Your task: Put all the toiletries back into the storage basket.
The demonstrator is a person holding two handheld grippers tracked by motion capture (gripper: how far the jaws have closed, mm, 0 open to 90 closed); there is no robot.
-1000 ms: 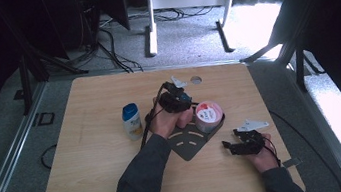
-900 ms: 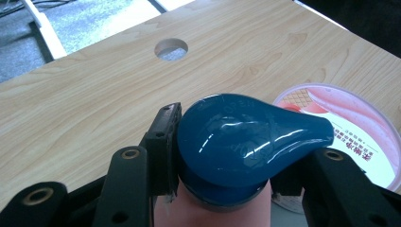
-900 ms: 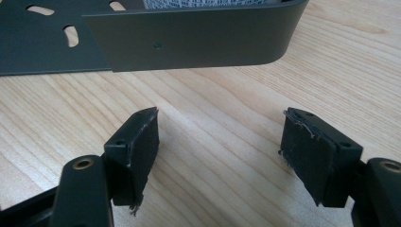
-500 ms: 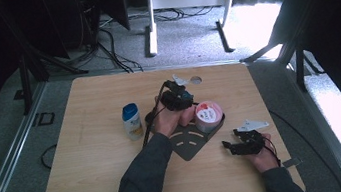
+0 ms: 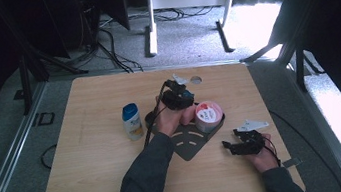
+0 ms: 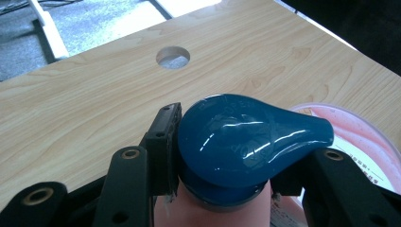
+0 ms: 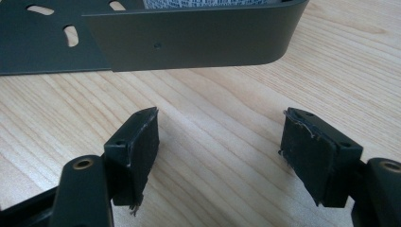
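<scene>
In the left gripper view my left gripper [image 6: 226, 163] is shut on the blue teardrop cap [image 6: 246, 139] of a pink bottle, its pads pressing both sides of the cap. In the high view that gripper [image 5: 182, 99] stands over the dark grey metal rack [image 5: 190, 143], beside a pink tub [image 5: 207, 115] with a white label that sits in the rack. The pink tub [image 6: 361, 142] lies just right of the cap. My right gripper [image 5: 239, 147] rests low on the table to the right of the rack, open, with nothing between its pads [image 7: 137, 156]. The rack's wall [image 7: 189, 38] is just ahead of it.
A white bottle with a blue cap [image 5: 132, 122] stands on the wooden table [image 5: 92, 162] left of the rack. A round hole [image 5: 196, 79] is cut in the table near its far edge. Beyond the table are desk legs and cables on the floor.
</scene>
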